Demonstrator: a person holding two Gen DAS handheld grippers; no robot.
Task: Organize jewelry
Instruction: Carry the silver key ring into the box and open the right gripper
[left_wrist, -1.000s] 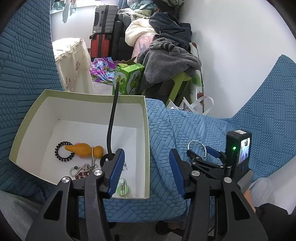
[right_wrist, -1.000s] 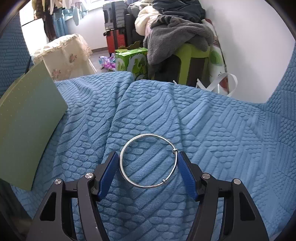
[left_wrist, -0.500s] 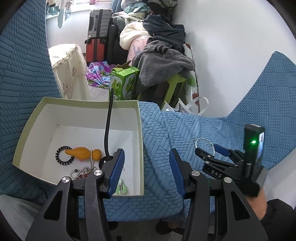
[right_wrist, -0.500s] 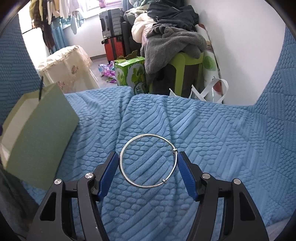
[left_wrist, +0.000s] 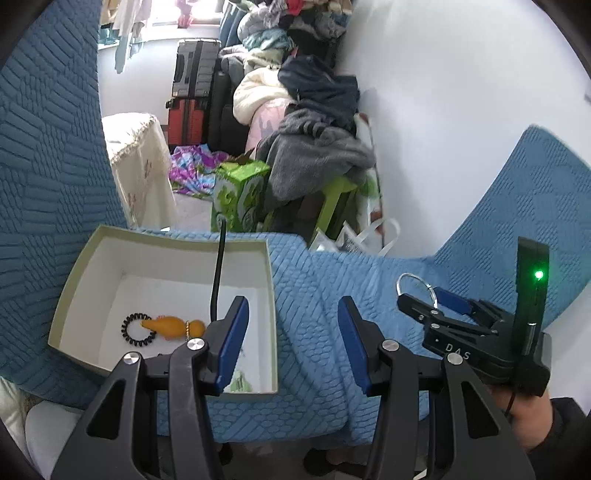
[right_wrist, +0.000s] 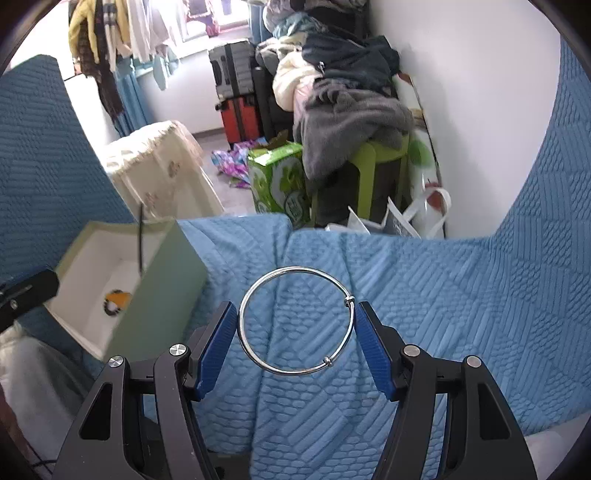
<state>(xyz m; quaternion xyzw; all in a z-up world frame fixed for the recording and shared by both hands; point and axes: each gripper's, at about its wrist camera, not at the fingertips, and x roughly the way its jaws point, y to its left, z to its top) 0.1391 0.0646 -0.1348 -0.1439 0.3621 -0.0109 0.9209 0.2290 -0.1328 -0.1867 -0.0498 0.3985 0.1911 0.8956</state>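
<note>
Where a second ago the box (left_wrist: 88, 273) filled the left view, it now sits smaller at lower left, both claws having risen. The left claw (left_wrist: 291, 336) gapes empty above the box's right rim and bare blue quilted cover (left_wrist: 314, 295). The right claw (right_wrist: 295, 325) pinches a thin silver bangle (right_wrist: 280, 371), mid-frame.

"DAS" on right hand-held gripper (left_wrist: 419, 298)
</note>
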